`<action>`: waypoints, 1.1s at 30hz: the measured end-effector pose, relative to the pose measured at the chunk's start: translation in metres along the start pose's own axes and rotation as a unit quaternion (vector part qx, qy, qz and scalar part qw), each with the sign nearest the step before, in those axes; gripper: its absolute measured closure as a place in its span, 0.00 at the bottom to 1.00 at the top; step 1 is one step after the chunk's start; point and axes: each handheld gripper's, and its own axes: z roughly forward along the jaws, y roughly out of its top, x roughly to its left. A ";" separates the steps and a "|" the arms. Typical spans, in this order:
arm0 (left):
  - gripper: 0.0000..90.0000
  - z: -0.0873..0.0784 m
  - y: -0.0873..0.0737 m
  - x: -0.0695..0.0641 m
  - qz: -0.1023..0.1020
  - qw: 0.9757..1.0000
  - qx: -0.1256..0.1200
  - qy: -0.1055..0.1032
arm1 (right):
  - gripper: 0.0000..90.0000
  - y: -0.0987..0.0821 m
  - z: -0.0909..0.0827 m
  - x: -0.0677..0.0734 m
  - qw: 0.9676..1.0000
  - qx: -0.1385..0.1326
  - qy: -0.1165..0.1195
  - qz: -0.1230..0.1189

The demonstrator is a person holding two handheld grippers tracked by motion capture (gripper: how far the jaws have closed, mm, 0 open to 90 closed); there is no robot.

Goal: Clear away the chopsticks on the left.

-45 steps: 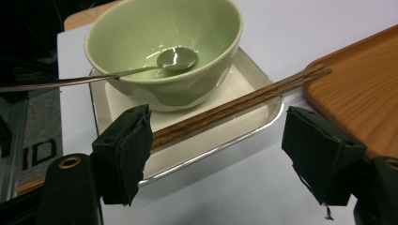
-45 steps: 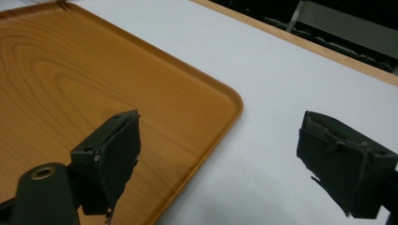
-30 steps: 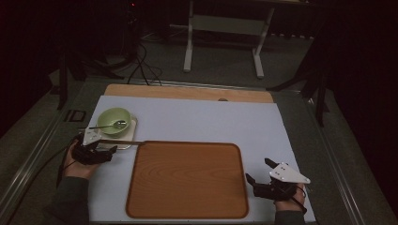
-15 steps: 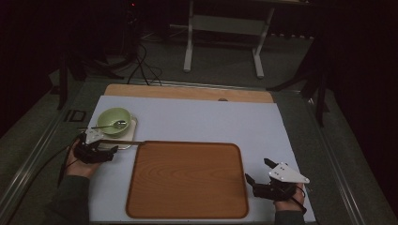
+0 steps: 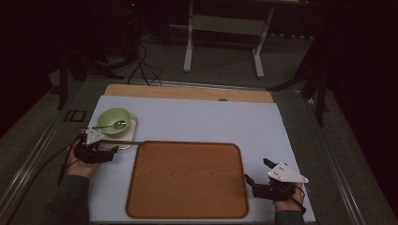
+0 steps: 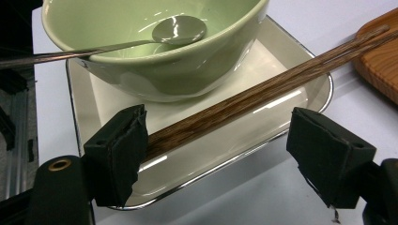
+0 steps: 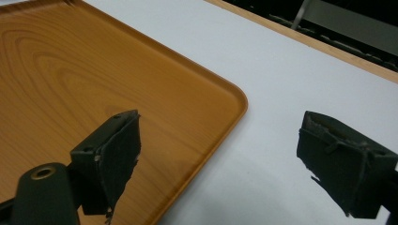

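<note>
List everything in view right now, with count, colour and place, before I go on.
bowl: one, pale green, on the dish, far left.
spoon: one, metal, resting in the bowl.
dish: one, white, rectangular, under the bowl.
chopsticks: dark brown pair, across the dish, between the left tool's jaws.
tray: one, wooden, near centre.
mat: one, white, covering the table.
left tool: black, open, beside the dish.
right tool: black, open, beside the tray's right edge.
</note>
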 end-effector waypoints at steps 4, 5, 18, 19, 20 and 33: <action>0.26 0.000 0.000 0.000 -0.001 1.000 -0.002 -0.004 | 0.15 0.000 0.000 0.000 1.000 -0.001 0.000 0.000; 0.26 0.000 0.000 0.000 -0.001 1.000 -0.003 -0.003 | 0.15 0.000 0.000 0.000 1.000 -0.001 0.000 -0.001; 0.38 0.001 -0.001 -0.005 0.017 1.000 0.012 -0.012 | 0.15 0.000 -0.001 0.000 1.000 -0.001 0.001 -0.001; 0.40 0.001 -0.001 -0.005 0.017 1.000 0.012 -0.012 | 0.15 0.000 -0.001 0.000 1.000 -0.001 0.001 -0.001; 0.40 -0.001 -0.001 -0.006 0.024 1.000 0.014 -0.013 | 0.15 0.000 -0.001 0.000 1.000 -0.001 0.001 -0.001; 0.75 -0.004 0.003 -0.015 0.067 0.997 0.021 -0.024 | 0.15 0.000 -0.001 0.000 1.000 0.000 0.001 0.000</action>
